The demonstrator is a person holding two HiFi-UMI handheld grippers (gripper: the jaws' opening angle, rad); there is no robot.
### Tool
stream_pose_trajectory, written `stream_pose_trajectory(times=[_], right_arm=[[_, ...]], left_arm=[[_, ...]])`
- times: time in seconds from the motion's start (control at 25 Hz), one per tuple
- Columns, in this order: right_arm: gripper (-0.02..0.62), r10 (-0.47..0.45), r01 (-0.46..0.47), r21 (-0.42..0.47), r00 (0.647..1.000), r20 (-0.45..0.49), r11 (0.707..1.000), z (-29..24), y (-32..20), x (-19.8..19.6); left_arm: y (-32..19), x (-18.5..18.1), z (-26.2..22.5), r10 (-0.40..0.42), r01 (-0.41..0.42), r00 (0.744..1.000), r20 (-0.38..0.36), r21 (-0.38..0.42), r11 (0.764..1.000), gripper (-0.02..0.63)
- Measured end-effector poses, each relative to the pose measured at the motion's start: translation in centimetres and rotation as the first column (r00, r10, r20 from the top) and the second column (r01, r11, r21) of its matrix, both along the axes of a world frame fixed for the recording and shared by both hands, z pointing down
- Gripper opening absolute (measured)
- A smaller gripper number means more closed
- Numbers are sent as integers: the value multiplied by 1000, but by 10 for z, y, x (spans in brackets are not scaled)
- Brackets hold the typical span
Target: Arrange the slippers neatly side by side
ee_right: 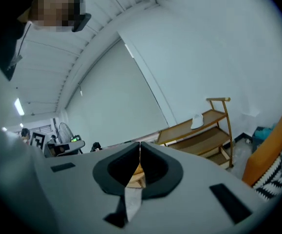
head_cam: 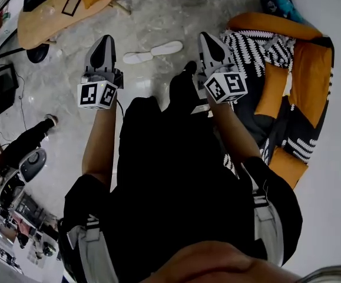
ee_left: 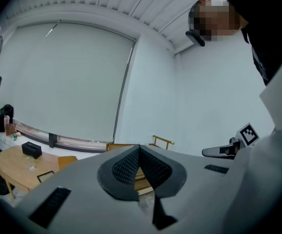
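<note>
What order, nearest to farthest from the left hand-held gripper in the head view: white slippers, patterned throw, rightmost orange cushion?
1. White slippers, floor, just right of the left hand-held gripper.
2. Patterned throw, past the right hand-held gripper.
3. Rightmost orange cushion, far right.

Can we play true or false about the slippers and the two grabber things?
1. There are two white slippers. True.
2. The slippers sit on the wooden table. False: they lie on the grey floor, in front of the person.
3. The left gripper is holding a slipper. False: its jaws are shut together with nothing between them.
4. The right gripper has its jaws closed. True, and it holds nothing.
5. The soft seat at the right is green. False: the seat is orange, with black and white patterned parts.
6. A wooden shelf stands by the wall. True: the right gripper view shows it.
</note>
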State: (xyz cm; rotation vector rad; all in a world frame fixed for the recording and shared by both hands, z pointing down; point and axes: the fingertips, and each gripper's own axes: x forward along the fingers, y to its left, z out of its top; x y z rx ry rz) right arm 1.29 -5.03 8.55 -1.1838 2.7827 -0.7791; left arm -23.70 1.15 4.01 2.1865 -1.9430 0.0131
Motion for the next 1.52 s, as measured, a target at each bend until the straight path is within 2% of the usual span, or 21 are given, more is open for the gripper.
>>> stream_pose_trajectory(times=[0.12, 0.32, 0.48, 0.6, 0.72, 0.8, 0.88, 1.04, 1.16, 1.28, 1.44, 1.52], right_arm=[[32, 59, -57, -95, 998, 24, 994, 37, -17, 1], [32, 41, -60, -208, 995, -96, 976, 119, -25, -20], [32, 70, -100, -266, 991, -117, 959, 176, -32, -46], [32, 136, -165, -328, 985, -110, 930, 220, -37, -57], [34, 185, -205, -421, 979, -88, 884, 271, -37, -76], [34, 205, -213, -500, 976, -72, 839, 309, -34, -89], [34, 237, -230, -586, 969, -65, 777, 348, -29, -96], [34, 321, -287, -720, 942, -94, 631, 424, -15, -94], [34, 369, -319, -787, 921, -127, 528, 476, 1, -86], [35, 396, -347, -823, 903, -164, 450, 519, 18, -81], [38, 425, -360, -859, 885, -191, 364, 568, 38, -80], [87, 428, -358, -877, 881, -203, 321, 594, 47, -79]], left_arm=[[-16, -1, 23, 10, -10, 1000, 2, -41, 999, 15], [-35, -17, 70, 63, -62, 998, 20, -66, 996, 15], [-45, -46, 131, 87, -88, 996, -11, -97, 991, 15], [-48, -65, 180, 77, -83, 995, -56, -133, 988, 15], [-51, -87, 220, 57, -69, 995, -80, -153, 986, 15], [-49, -100, 245, 45, -59, 995, -85, -166, 984, 15], [-45, -109, 271, 35, -51, 995, -92, -184, 982, 15], [-35, -120, 321, 18, -47, 992, -123, -237, 970, 15], [-27, -119, 348, 32, -65, 991, -126, -264, 962, 15], [-21, -113, 374, 64, -98, 990, -124, -290, 952, 15], [-19, -103, 407, 119, -158, 983, -138, -321, 934, 15], [-20, -99, 421, 143, -184, 979, -145, -334, 925, 15]])
